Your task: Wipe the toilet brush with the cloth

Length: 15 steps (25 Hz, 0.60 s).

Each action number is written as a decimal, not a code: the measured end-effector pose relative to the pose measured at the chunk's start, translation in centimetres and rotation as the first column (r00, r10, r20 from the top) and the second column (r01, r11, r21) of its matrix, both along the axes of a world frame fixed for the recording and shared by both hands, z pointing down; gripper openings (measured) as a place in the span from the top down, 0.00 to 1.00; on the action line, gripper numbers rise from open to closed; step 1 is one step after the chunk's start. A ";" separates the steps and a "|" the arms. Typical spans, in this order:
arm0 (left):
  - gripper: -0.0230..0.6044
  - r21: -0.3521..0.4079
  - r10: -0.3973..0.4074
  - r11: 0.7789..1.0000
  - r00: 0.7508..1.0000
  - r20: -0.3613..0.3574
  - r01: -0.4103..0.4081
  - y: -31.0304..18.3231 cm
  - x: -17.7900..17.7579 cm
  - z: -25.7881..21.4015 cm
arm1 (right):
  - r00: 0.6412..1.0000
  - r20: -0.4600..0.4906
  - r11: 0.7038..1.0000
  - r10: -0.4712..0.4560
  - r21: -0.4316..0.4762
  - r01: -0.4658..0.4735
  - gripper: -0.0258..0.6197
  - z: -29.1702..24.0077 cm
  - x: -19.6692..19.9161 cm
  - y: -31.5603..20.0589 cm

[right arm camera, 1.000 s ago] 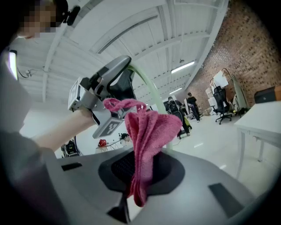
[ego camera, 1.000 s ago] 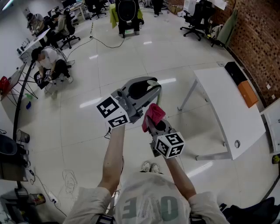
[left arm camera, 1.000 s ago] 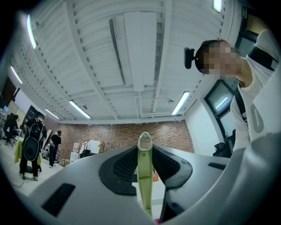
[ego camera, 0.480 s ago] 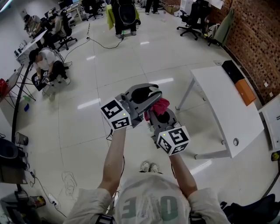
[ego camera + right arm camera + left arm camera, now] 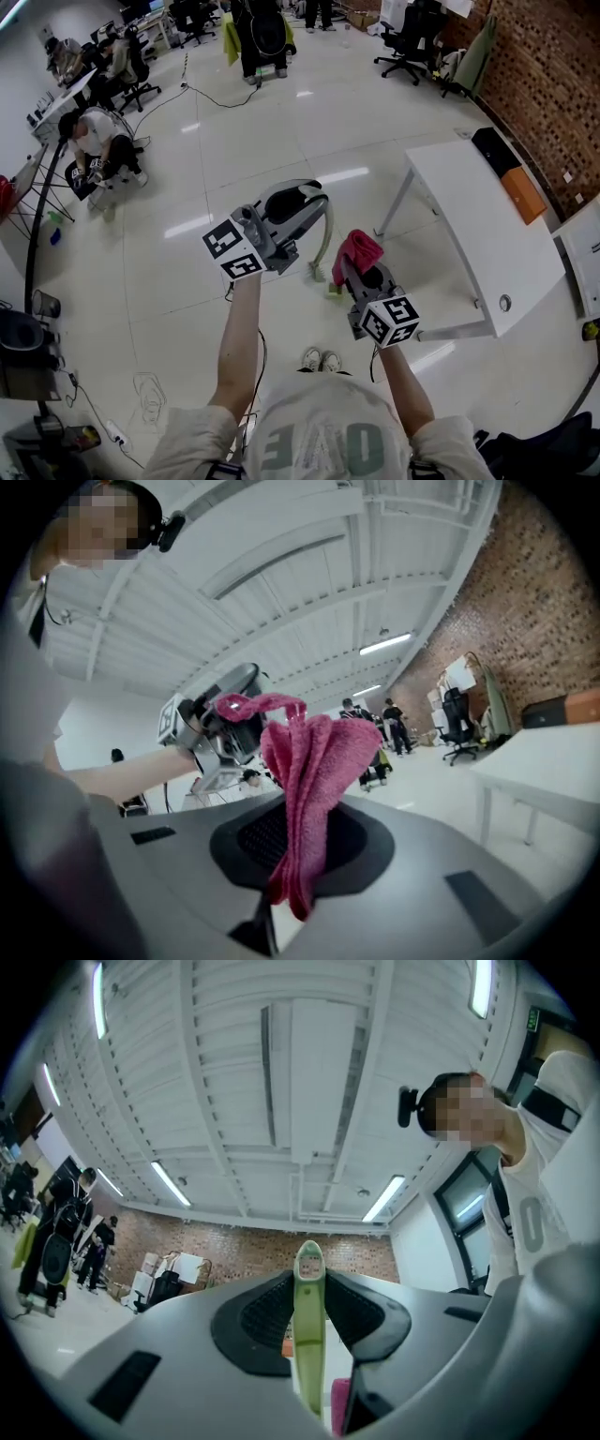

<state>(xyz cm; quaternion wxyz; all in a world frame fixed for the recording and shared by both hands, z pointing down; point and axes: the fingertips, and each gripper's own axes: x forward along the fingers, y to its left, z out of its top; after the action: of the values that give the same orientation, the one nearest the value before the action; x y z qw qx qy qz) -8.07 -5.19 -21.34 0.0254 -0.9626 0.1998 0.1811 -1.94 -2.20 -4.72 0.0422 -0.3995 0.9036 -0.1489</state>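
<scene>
The toilet brush point(image 5: 324, 239) has a pale green handle and hangs head-down from my left gripper point(image 5: 314, 202). In the left gripper view the handle point(image 5: 307, 1326) stands upright, pinched between the two black pads, so this gripper point(image 5: 307, 1283) is shut on it. To its right in the head view, my right gripper point(image 5: 358, 267) is shut on a pink cloth point(image 5: 357, 247). In the right gripper view the cloth point(image 5: 305, 780) bunches up out of the jaws of that gripper point(image 5: 295, 832). Cloth and brush are apart, with a small gap between them.
A white table point(image 5: 487, 234) stands at the right with an orange box point(image 5: 523, 197) and a black box point(image 5: 494, 150) on it, near a brick wall point(image 5: 553, 66). People point(image 5: 94, 141) sit at desks at the far left. Glossy floor lies below both grippers.
The right gripper has drawn the cloth to the right and down, off the brush. The handle now shows bare. The left gripper has shifted slightly left.
</scene>
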 end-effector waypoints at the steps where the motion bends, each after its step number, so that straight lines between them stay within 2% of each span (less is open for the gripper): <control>1: 0.79 0.003 0.020 1.000 1.000 -0.007 -0.020 0.1 0.0 0.1 | 0.999 -0.018 0.999 0.034 -0.022 -0.034 0.91 1.3 1.4 -0.2; 5: 0.79 -0.002 0.092 0.996 0.996 -0.018 -0.092 -0.3 0.0 1.2 | 0.989 -0.068 0.990 0.129 -0.051 -0.132 0.91 3.7 5.8 -1.6; 10: 0.79 -0.002 0.145 0.989 0.989 -0.008 -0.145 -2.1 1.1 2.7 | 0.979 -0.093 0.982 0.180 -0.043 -0.185 0.91 4.5 9.4 -4.7; 12: 0.79 0.010 0.195 0.981 0.981 0.006 -0.195 -2.2 2.0 3.8 | 0.977 -0.114 0.982 0.182 -0.032 -0.187 0.91 5.7 10.2 -5.4; 15: 0.79 0.062 0.295 0.953 0.954 0.047 -0.297 -2.0 3.3 7.6 | 0.978 -0.138 0.988 0.156 0.018 -0.155 0.91 9.7 10.7 -6.6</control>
<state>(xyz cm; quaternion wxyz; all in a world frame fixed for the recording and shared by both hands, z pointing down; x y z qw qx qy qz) -4.75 -7.22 -13.70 0.0344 -0.9834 0.0466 0.1718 8.74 -8.80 5.01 -0.0077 -0.4779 0.8710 -0.1139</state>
